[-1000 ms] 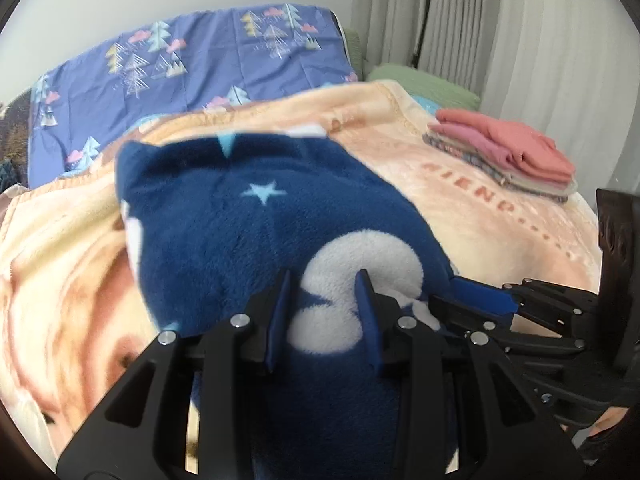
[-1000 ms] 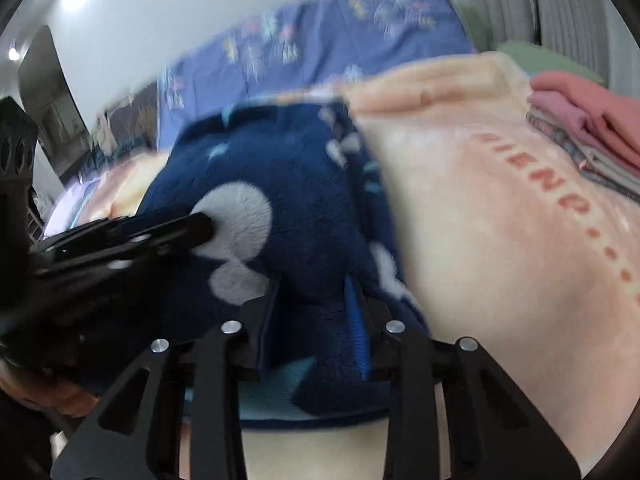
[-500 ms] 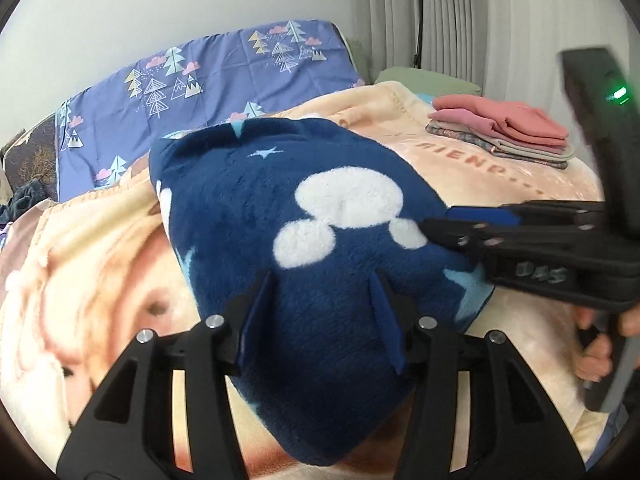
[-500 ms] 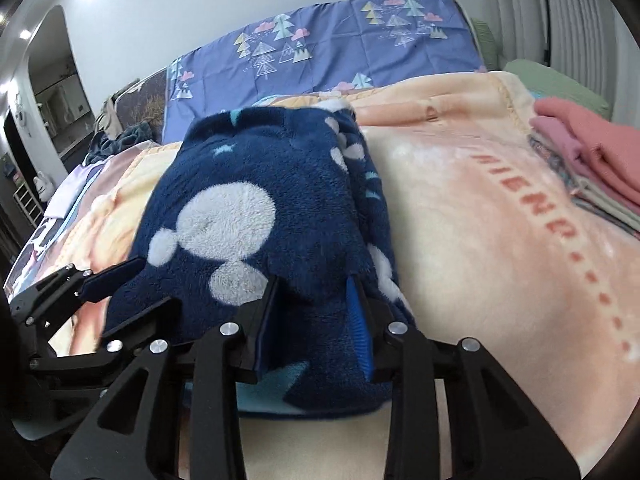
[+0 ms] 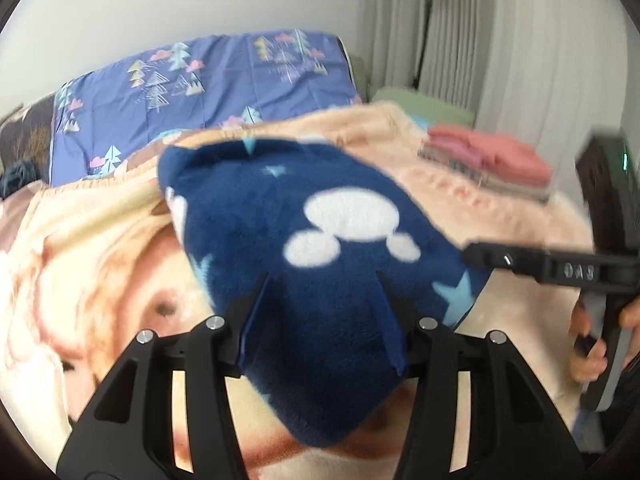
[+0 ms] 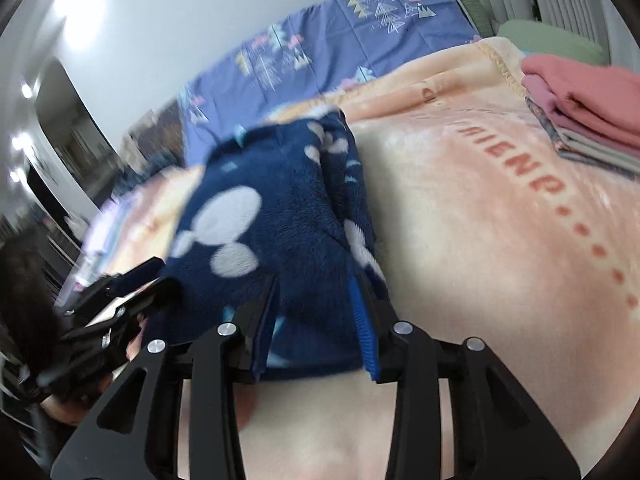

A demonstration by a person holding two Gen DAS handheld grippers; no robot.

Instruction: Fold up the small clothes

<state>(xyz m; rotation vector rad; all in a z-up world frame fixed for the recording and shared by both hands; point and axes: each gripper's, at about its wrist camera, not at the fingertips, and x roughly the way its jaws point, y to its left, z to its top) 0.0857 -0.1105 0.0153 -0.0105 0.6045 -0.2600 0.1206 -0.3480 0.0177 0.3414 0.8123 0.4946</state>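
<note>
A navy fleece garment (image 5: pixel 288 240) with white mouse-head shapes and light blue stars lies folded on the peach blanket (image 5: pixel 80 264). It also shows in the right wrist view (image 6: pixel 276 216). My left gripper (image 5: pixel 322 300) stands open around the garment's near edge, its fingers apart on either side of the fleece. My right gripper (image 6: pixel 316 300) is also open, straddling the garment's near right corner. In the left wrist view the right gripper's finger (image 5: pixel 520 262) reaches the garment's right edge. In the right wrist view the left gripper (image 6: pixel 120 300) sits at the garment's left.
A stack of folded pink and grey clothes (image 5: pixel 492 160) lies at the far right of the blanket, also in the right wrist view (image 6: pixel 588 108). A purple tree-print pillow (image 5: pixel 192 96) stands at the back. White curtains (image 5: pixel 500 48) hang on the right.
Both grippers have opened wider and drawn back a little from the garment. The folded garment stays flat on the blanket. Both views are blurred by motion.
</note>
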